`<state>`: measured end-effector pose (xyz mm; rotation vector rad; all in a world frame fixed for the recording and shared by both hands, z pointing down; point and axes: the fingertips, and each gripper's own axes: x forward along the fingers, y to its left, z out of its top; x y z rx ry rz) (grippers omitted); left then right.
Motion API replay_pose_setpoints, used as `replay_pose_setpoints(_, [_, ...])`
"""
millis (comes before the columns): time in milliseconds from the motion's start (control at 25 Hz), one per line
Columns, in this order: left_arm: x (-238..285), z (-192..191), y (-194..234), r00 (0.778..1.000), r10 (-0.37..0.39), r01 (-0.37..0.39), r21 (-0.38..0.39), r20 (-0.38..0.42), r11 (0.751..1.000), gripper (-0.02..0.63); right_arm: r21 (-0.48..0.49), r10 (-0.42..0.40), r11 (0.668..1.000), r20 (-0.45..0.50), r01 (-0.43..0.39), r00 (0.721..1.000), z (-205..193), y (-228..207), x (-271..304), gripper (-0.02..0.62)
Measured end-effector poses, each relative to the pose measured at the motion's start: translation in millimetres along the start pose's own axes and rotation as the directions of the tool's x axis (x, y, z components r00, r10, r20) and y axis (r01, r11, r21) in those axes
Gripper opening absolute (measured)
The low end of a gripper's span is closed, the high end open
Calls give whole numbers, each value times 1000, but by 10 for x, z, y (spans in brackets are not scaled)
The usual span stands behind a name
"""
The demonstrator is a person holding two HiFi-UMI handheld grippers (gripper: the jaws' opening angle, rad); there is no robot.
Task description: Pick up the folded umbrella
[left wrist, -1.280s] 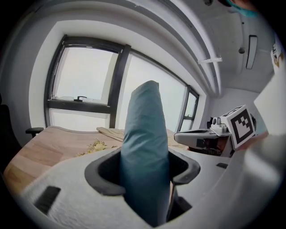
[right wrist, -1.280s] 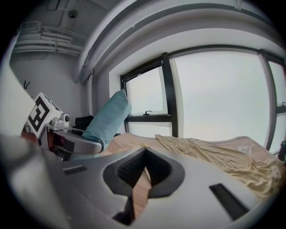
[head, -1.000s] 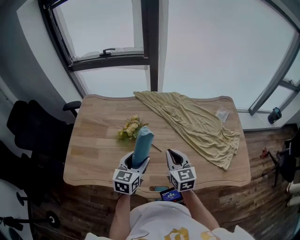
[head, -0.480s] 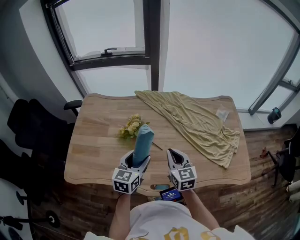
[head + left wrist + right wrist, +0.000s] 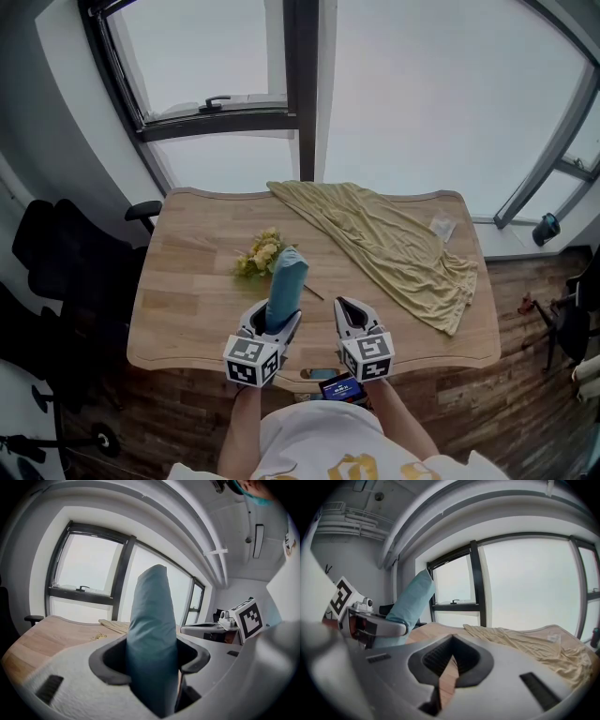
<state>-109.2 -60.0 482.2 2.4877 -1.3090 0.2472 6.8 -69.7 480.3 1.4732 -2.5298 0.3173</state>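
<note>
Your umbrella [image 5: 284,286] stands nearly upright over the table's [image 5: 183,291] near edge, clamped low down in your left tongs [image 5: 275,325]. Your right tongs [image 5: 348,316] hang just beside it, pinched almost together on nothing. Flowers [image 5: 258,255] lie just behind the umbrella, and a cloth [image 5: 394,244] sprawls to the right.

Folded umbrella [image 5: 284,289], between the jaws of the left gripper [image 5: 274,324]: teal cloth, matt, smooth with faint creases.
Left gripper and right gripper [image 5: 348,315]: pale grey matt plastic shells; black matt pads, ribbed on the right one.
Surface [image 5: 187,281] beneath both grippers: light wood, smooth, visible grain.
Cloth [image 5: 398,246] ahead of the right gripper: khaki fabric, soft, rumpled, matt.
</note>
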Motion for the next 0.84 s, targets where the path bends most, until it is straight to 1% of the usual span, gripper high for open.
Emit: replay_pose_setpoints(840, [74, -26, 27, 1000, -10, 10, -7, -14, 1000, 279, 9, -19, 1000, -7, 19, 1000, -77, -105, 23, 11])
